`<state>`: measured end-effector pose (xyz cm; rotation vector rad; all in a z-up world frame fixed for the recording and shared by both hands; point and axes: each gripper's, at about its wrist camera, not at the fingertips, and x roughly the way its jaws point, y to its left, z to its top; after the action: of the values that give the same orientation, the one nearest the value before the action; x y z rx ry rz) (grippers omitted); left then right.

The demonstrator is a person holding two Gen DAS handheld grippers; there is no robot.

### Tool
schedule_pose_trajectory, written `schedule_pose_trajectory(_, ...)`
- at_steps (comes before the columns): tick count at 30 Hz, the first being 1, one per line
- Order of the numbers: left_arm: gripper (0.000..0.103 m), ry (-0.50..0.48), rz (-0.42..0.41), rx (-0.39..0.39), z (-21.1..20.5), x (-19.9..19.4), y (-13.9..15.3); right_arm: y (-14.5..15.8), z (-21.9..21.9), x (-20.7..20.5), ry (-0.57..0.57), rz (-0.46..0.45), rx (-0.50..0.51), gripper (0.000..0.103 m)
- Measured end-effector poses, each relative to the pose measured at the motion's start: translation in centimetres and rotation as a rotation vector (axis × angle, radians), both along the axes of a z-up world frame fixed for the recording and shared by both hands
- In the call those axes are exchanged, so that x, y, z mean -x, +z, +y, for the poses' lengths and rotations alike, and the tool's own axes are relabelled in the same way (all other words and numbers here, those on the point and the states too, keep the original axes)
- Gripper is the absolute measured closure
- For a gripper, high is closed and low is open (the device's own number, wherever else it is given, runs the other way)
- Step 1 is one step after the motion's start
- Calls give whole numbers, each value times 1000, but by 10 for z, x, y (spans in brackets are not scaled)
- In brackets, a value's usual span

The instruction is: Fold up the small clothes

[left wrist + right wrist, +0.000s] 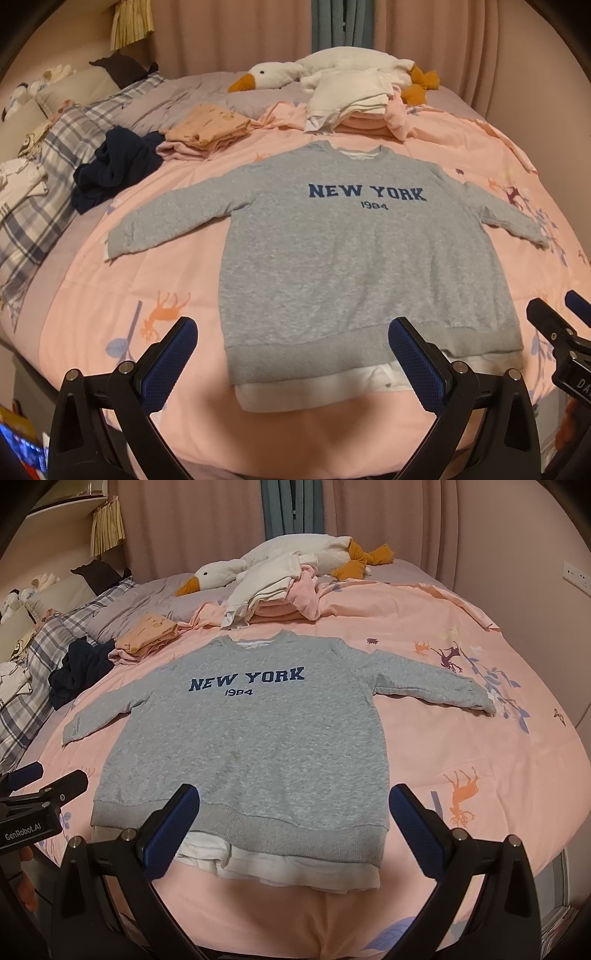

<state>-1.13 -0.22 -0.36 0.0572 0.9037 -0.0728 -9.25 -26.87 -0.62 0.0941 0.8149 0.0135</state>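
Navy cloth lies crumpled in a dark heap (pixel 110 170) at the far left, against the plaid pillows (pixel 48 177). Just right of it sits a folded peach stack (pixel 207 127). The left gripper (pixel 293 354) hangs above the near edge of the bed with its blue-padded fingers (pixel 171 363) spread wide and nothing between them. Ahead of it the grey sweatshirt (pixel 354 258), lettered NEW YORK 1984, lies flat and face up on the pink quilt (pixel 110 295), both sleeves stretched out sideways, a white underlayer (pixel 314 391) showing below its hem. Behind the collar sits a pile of white and pink clothes (pixel 347 101), with a plush goose (pixel 280 74) beyond. The right gripper (pixel 295 832) hovers over the hem's right side, likewise wide apart and holding nothing
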Motion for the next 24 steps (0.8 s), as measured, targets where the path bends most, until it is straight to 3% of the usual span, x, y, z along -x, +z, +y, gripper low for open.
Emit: schedule_pose_trajectory(24,1,-10,3,-1,-3,0,-1,-4,1,2,3,11,-7,0)
